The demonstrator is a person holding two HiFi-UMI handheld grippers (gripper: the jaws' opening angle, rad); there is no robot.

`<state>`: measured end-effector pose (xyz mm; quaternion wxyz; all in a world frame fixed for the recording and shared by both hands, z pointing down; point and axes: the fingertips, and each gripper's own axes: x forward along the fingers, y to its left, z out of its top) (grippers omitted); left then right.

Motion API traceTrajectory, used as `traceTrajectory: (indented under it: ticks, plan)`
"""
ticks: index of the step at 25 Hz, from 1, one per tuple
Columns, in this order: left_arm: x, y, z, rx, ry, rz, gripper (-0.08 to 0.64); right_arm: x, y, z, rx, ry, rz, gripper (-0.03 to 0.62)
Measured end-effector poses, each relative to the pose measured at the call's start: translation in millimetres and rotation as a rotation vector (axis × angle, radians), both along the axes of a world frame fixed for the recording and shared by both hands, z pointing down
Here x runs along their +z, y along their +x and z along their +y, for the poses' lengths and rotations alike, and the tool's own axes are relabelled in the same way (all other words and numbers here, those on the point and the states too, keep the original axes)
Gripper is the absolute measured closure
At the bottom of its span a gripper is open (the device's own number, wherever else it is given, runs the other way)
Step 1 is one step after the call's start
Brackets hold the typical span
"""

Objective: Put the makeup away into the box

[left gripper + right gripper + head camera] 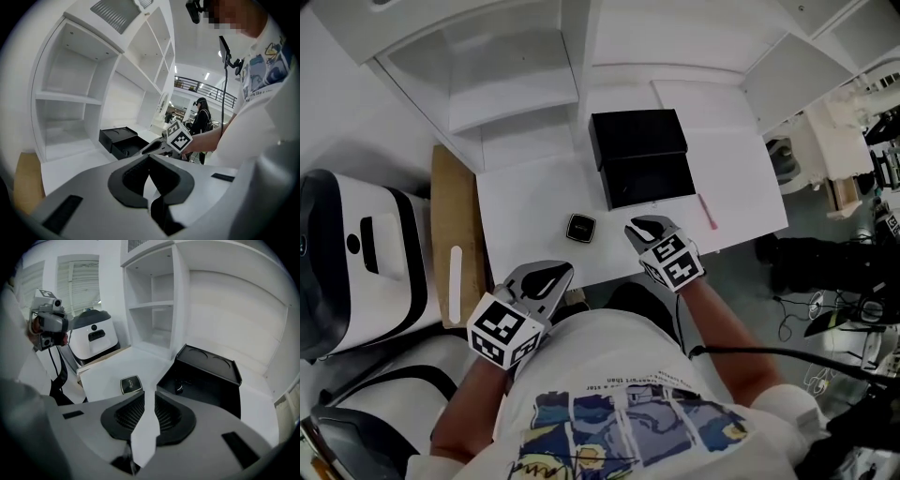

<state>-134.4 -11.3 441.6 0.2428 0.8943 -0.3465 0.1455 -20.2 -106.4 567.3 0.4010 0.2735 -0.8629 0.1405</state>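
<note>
The left hand-held gripper [547, 277] is at the near edge of the white tabletop [530, 192], its jaws closed tip to tip with nothing between them. Just beyond and to its right, a small square black compact [580, 228] lies flat on the tabletop, outside the box. Beside the compact, the right hand-held gripper [645, 228] has its jaws slightly apart and empty. Behind it stands the open black box [645, 178], lid tipped back. A thin pink stick [707, 211] lies right of the box.
</note>
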Motion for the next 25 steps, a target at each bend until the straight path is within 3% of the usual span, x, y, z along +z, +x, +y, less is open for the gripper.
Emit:
traceTrajectory:
  ticks: [12,19,25]
  plan:
    - [8.1,42.0,-17.5,0.073,-0.006,0.002,0.546,-1.2,71.3,26.2,0.058,-0.021,0.005,0.510]
    - [-13.0,56.8,-37.2,0.011,0.019,-0.001,0.546,1.1,50.6,29.3,-0.131,-0.036,-0.010,0.499]
    - [-6.9,28.9,-27.7,-0.099,-0.004,-0.021,0.546,13.5,-1.8,34.0,-0.267,-0.074,-0.043,0.439]
